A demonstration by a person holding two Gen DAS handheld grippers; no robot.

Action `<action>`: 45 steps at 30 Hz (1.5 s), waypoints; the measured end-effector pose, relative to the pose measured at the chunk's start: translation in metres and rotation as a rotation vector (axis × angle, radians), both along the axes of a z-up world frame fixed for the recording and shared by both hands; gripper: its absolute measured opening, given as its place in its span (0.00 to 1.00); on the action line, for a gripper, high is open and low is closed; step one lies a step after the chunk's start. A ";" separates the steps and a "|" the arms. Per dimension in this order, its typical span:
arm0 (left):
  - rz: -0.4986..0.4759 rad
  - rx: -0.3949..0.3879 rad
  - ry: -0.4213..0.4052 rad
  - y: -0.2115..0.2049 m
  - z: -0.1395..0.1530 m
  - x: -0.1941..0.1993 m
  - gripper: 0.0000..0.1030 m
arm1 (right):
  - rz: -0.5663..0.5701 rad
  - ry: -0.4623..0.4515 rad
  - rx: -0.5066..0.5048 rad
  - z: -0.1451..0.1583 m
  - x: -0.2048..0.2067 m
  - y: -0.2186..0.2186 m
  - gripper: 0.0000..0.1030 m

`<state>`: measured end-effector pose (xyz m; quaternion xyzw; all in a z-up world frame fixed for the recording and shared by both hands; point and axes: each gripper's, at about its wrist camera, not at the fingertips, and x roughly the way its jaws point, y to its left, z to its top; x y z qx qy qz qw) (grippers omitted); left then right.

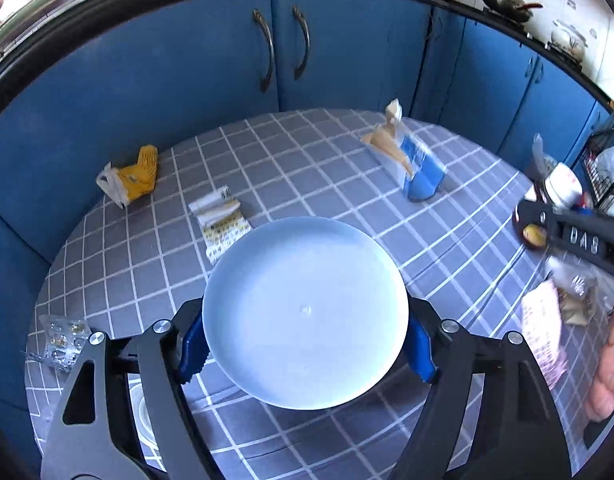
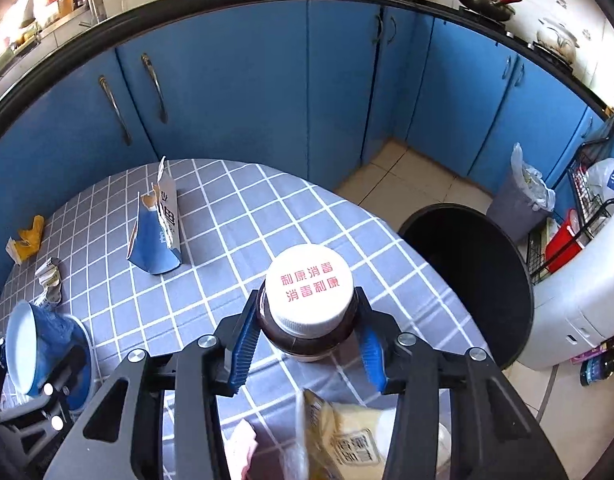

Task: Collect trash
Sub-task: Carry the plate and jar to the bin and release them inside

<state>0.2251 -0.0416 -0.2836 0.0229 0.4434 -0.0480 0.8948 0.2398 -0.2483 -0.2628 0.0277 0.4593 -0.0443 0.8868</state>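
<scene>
One plate point(image 1: 305, 312) gripped, one bottle point(image 2: 309, 300) gripped

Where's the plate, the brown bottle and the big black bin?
plate point(image 1: 305, 312): left wrist view, its middle.
brown bottle point(image 2: 309, 284): right wrist view, its white cap.
black bin point(image 2: 519, 280): right wrist view, its rim.

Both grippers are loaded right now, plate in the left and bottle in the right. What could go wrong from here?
1. The plate sits between the left gripper jaws only by its rim; tilted, it could slip.
2. The right gripper pinches the brown bottle just under its white cap, so it may swing or drop before reaching the black bin.
3. The torn blue carton stands upright and could be knocked over.
</scene>
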 end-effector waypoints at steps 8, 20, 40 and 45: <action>-0.071 -0.030 -0.061 -0.035 0.033 0.013 0.74 | -0.040 -0.030 0.005 0.027 -0.021 -0.019 0.42; -0.186 -0.059 -0.101 -0.098 0.057 0.021 0.74 | -0.148 -0.060 -0.011 0.049 -0.041 -0.068 0.42; -0.294 -0.078 -0.149 -0.150 0.081 0.025 0.74 | -0.240 -0.108 -0.028 0.071 -0.049 -0.108 0.42; -0.316 -0.082 -0.170 -0.161 0.089 0.030 0.74 | -0.258 -0.125 -0.032 0.076 -0.046 -0.115 0.42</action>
